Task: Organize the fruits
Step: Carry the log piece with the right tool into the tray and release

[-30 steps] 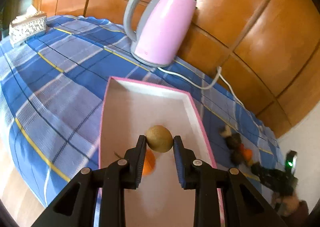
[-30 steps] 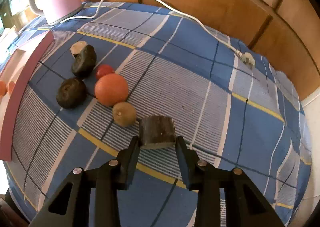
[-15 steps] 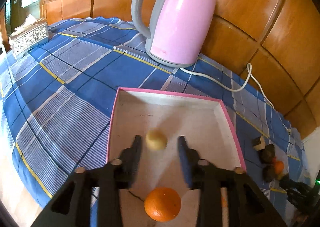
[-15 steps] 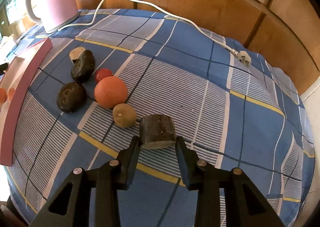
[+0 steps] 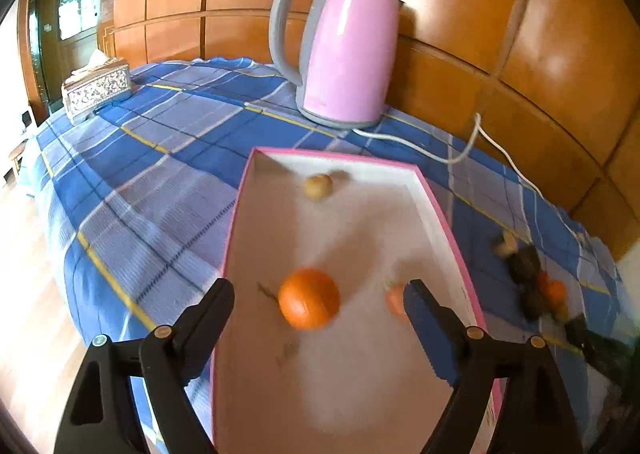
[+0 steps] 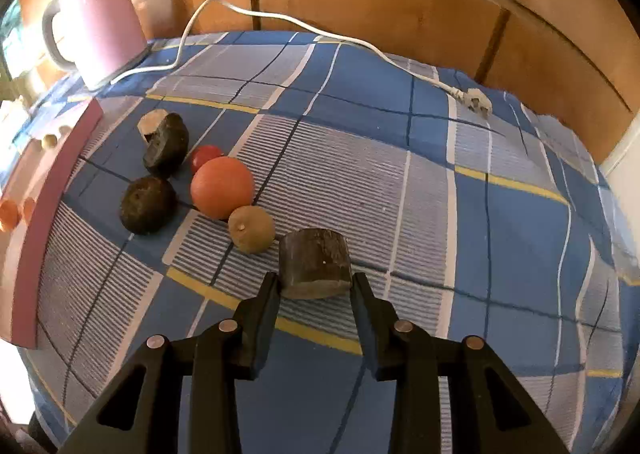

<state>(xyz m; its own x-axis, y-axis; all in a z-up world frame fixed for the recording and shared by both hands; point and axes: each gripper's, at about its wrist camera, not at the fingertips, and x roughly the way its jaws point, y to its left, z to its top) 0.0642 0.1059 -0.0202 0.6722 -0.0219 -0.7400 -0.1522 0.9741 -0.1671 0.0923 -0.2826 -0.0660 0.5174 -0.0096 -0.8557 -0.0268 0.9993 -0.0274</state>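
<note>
The left gripper (image 5: pixel 318 328), jaws opening and empty, hung over the pink tray (image 5: pixel 440 214); its tan fruit (image 5: pixel 318 187) lay beyond them. The right gripper (image 6: pixel 314 288) clamped a dark chunk (image 6: pixel 314 268), ready for sorting.

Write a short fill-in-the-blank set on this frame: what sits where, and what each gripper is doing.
1. The orange lies inside the pink-rimmed ____.
2. The right gripper is shut on a dark ____ of fruit.
3. The left gripper is opening and holds ____.
4. The kettle on the cloth is coloured ____.

Missing words: tray; chunk; nothing; pink
</note>
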